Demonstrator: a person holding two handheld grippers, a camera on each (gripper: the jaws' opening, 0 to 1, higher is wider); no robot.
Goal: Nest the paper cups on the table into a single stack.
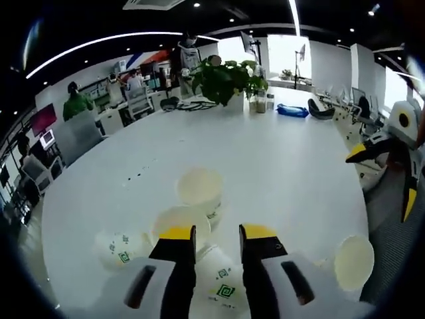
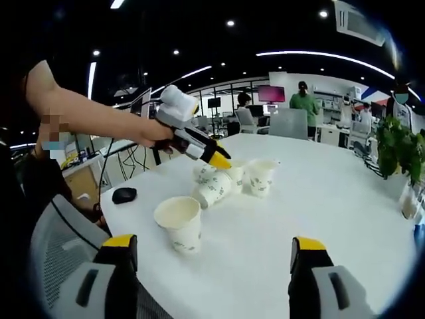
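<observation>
Several white paper cups with green logos stand and lie on the round white table (image 1: 279, 159). One cup (image 1: 199, 189) stands upright. Another cup (image 1: 179, 220) shows its mouth beside my left jaw, and a third cup (image 1: 123, 249) lies at the left. My left gripper (image 1: 218, 232) hovers with a narrow gap over a lying cup (image 1: 222, 286). In the right gripper view, the left gripper (image 2: 222, 159) touches the cluster of cups (image 2: 214, 189) next to an upright cup (image 2: 261, 176). My right gripper (image 2: 214, 247) stands wide open behind a single upright cup (image 2: 180, 222).
A black mouse (image 2: 124, 195) lies near the table edge, beside a grey mesh chair (image 2: 56, 246). A potted plant (image 1: 229, 80) and a blue item (image 1: 292, 110) sit at the far side. The right gripper (image 1: 382, 179) shows off the table's right edge. People stand at desks behind.
</observation>
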